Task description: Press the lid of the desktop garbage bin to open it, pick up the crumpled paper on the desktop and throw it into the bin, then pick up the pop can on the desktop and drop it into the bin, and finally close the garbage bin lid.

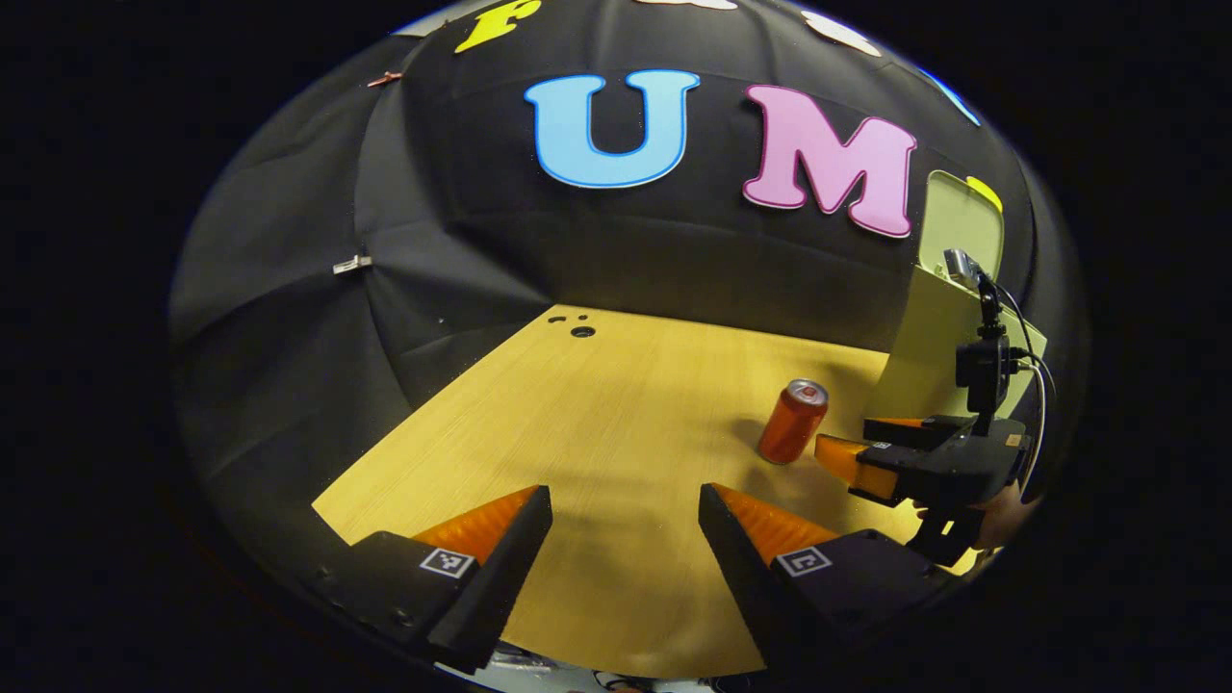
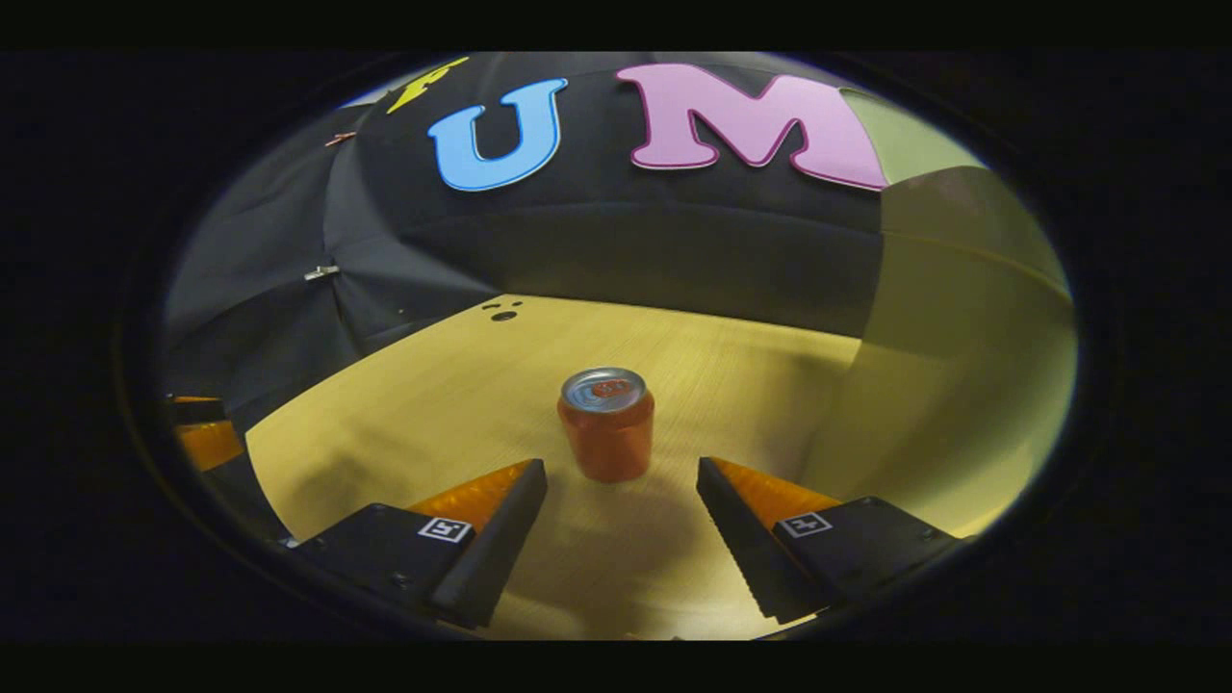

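Note:
A red pop can stands upright on the wooden desktop, just ahead of my right gripper, which is open with the can a little beyond its fingertips. The pale green garbage bin rises close on the right, its lid standing up open in the left gripper view. My left gripper is open over bare desktop with nothing between its fingers. From there the can stands to the right, with the right gripper just behind it, held by a hand.
Black cloth walls close the desk at the back and left. Small dark holes mark the far part of the desktop. The left gripper's fingers show at the left edge of the right gripper view.

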Demonstrator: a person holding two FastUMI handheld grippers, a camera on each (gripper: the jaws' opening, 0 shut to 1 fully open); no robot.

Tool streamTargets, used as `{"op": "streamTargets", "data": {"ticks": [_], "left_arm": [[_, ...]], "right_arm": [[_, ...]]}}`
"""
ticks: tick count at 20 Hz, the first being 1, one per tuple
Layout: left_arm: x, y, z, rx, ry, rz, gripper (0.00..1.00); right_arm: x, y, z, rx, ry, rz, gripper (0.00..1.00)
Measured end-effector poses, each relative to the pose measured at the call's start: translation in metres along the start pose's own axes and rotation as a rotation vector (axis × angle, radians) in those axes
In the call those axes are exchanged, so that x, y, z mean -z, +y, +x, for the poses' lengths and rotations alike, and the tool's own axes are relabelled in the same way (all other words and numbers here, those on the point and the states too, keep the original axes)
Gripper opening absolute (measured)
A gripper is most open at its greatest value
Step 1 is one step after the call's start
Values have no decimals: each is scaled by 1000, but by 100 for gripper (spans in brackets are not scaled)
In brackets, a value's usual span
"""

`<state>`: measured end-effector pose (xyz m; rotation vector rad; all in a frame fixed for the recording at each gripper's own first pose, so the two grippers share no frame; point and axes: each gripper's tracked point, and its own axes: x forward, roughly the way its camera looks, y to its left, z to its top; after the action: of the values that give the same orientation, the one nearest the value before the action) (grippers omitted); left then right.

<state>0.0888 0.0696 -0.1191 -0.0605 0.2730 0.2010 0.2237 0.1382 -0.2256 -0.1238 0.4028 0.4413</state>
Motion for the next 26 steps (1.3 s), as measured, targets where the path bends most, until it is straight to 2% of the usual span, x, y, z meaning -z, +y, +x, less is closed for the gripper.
{"op": "streamTargets", "data": {"ticks": [5,9,15,16,17,19,21,22,26], "left_arm": [[23,18,5,-32,23,-39,98],[40,27,7,-50,53,-74,99],[48,49,4,-82,70,-55,98],[49,52,4,-88,73,-56,94],[49,55,5,-92,75,-59,98],[47,57,6,-93,70,-64,98],[47,56,8,-91,72,-58,98],[46,54,7,-89,74,-51,98],[38,43,4,-64,64,-20,98]], "right_arm": [[2,7,32,-5,5,26,99],[0,8,55,14,0,-4,99],[-8,6,78,56,-22,15,99],[-8,6,80,58,-24,15,99],[-8,6,81,62,-24,9,99],[-9,6,84,67,-25,-10,99],[-9,9,87,66,-27,-18,81],[-9,10,86,66,-25,-20,84],[-18,16,75,51,-34,-33,83]]}}
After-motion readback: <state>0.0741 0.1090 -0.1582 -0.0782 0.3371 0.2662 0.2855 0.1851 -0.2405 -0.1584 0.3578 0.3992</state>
